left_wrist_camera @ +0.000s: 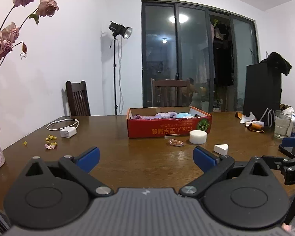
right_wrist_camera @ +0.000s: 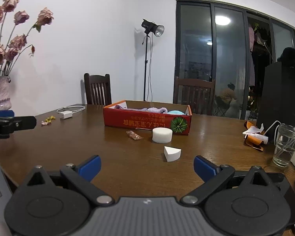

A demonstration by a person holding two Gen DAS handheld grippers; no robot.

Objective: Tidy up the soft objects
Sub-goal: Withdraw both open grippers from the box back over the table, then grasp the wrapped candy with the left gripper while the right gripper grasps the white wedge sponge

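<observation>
Your red cardboard box (right_wrist_camera: 147, 121) on the counter (right_wrist_camera: 88, 147) holds a lilac cloth (right_wrist_camera: 157, 109) and a pale blue soft item (right_wrist_camera: 176, 112). Just in front of it sit a white round sponge (right_wrist_camera: 162, 135) and a white wedge sponge (right_wrist_camera: 172, 153). Your right hand-held gripper (right_wrist_camera: 147, 166) and left hand-held gripper (left_wrist_camera: 146, 157) both gape wide and empty, with the wedge just ahead of the right one.

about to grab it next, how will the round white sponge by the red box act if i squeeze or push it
The round white sponge looks like foam, so it will probably squash between the pads and feel very light. It rests on a flat face on the table, so a push should slide it rather than roll it. Being so light, it may skid toward the red box just behind it.
</observation>
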